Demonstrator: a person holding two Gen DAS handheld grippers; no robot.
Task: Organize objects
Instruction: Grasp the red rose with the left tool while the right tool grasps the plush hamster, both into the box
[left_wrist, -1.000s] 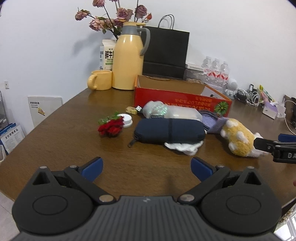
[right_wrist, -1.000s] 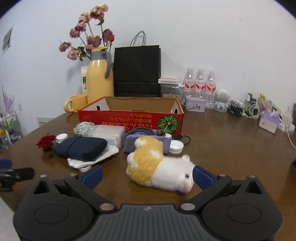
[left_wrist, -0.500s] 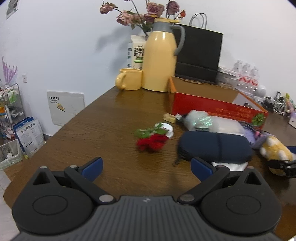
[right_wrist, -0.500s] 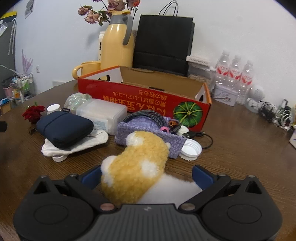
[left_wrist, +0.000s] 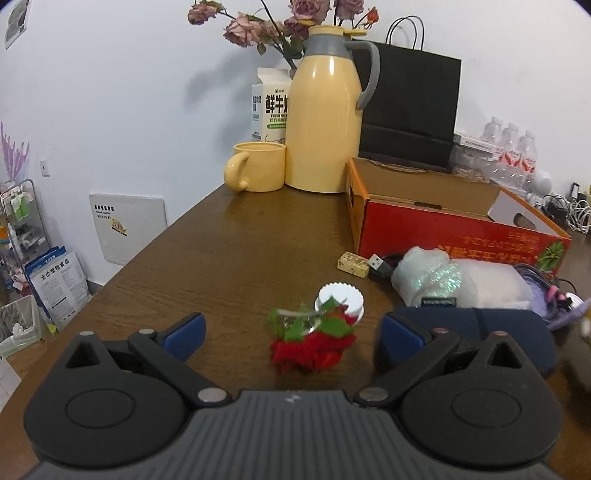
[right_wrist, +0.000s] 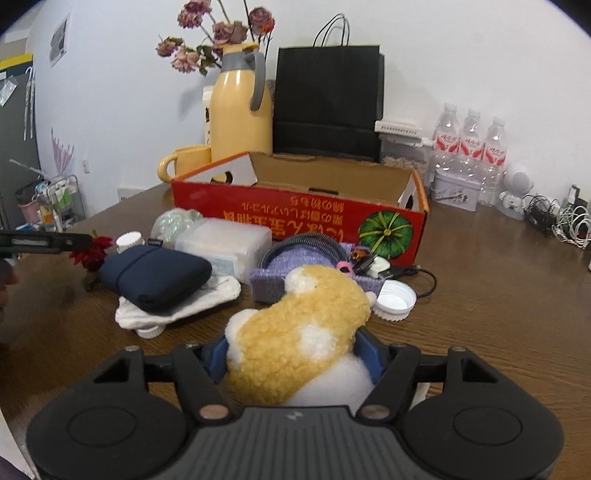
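Note:
A yellow-and-white plush toy lies on the brown table, and my right gripper is closing its jaws on it, both blue pads against its sides. A red artificial rose with green leaves lies just ahead of my left gripper, which stands open and holds nothing. Behind the rose is a white cap, and to its right a navy pouch. The open red cardboard box stands at the back. The right wrist view shows one of the left gripper's fingers next to the rose.
A clear plastic pack, a purple woven pouch with a cable, a white cloth and a white lid crowd the box's front. A yellow thermos, mug, black bag and water bottles line the wall.
My left gripper swung left until the rose came between its fingers. My right gripper moved in over the plush toy and its jaws narrowed onto it.

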